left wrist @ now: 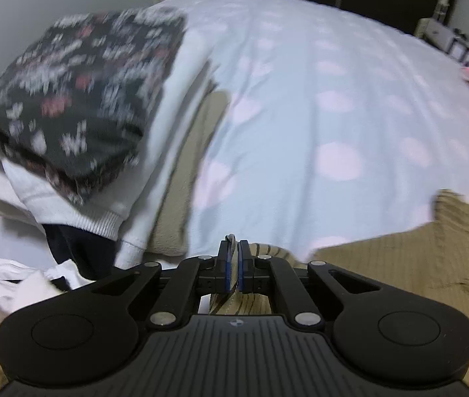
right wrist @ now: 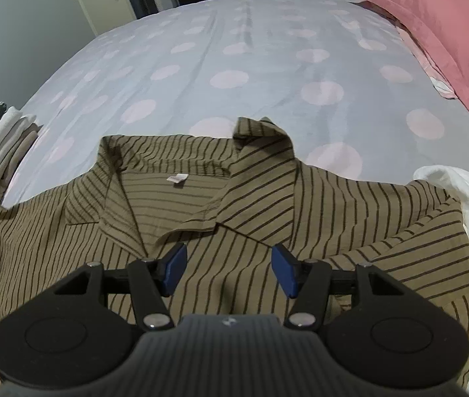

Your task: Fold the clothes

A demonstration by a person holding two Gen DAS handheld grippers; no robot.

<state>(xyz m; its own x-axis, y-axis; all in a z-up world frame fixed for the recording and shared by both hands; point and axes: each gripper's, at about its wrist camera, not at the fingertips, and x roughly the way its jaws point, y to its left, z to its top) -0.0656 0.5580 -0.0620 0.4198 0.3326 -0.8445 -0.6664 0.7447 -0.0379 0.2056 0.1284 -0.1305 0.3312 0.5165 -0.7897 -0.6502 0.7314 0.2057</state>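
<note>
- Left gripper [left wrist: 234, 266]: jaws pinched on an edge of the striped shirt [right wrist: 221, 205].
- Right gripper [right wrist: 228, 269]: jaws wide, empty, above the shirt front.
- Step, judged: starting the fold; next, right tongs must grip cloth.

Probably a home bedroom: polka-dot bedspread [right wrist: 234, 49], pink pillow [right wrist: 433, 33], stack of folded clothes [left wrist: 79, 99].
</note>
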